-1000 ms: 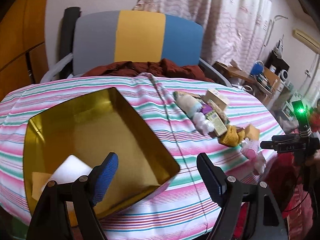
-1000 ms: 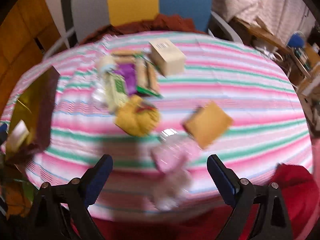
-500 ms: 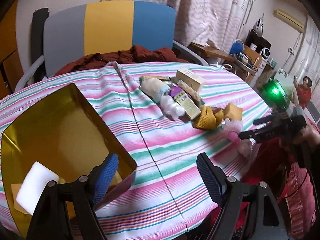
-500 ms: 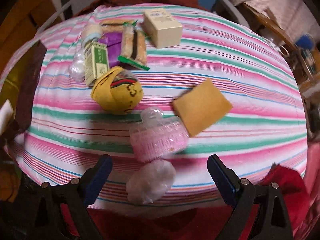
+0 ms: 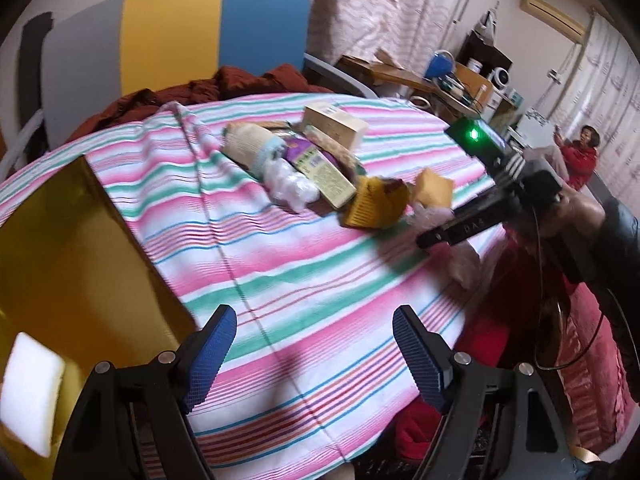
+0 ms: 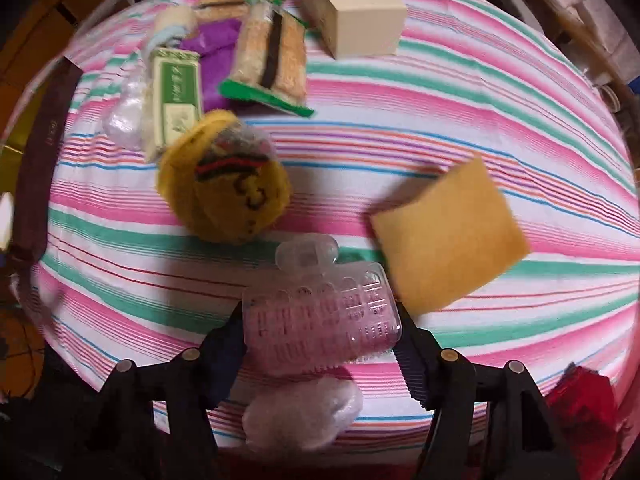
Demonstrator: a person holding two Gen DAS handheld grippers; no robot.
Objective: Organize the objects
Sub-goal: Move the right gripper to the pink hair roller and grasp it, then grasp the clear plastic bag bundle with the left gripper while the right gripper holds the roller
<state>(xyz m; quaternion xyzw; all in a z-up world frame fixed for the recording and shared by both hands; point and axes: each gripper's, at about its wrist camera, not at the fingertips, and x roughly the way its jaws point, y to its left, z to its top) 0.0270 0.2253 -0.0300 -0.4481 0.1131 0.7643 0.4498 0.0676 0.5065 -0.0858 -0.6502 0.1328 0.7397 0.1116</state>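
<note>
A pink clear plastic bottle (image 6: 320, 320) lies near the table's front edge, and my right gripper (image 6: 320, 344) is shut on it, one finger against each side. Just below it lies a bubble-wrapped lump (image 6: 304, 416). Behind the bottle are a yellow felt pouch (image 6: 224, 192) and an orange sponge square (image 6: 448, 232). Further back are a green carton (image 6: 176, 92), a snack pack (image 6: 272, 56) and a cream box (image 6: 352, 16). My left gripper (image 5: 314, 344) hangs open over the striped cloth, right of the gold box (image 5: 80, 240), which holds a white block (image 5: 28, 392).
The round table carries a striped cloth (image 5: 280, 272). A chair (image 5: 172, 40) draped with dark red fabric stands behind it. A hand (image 5: 576, 216) holds the right gripper. A cluttered desk (image 5: 440, 80) and a seated person in red (image 5: 580, 152) are at the far right.
My right gripper moved forward and its fingers came together on the pink bottle. My left gripper swung right, off the gold box and over the cloth, still open.
</note>
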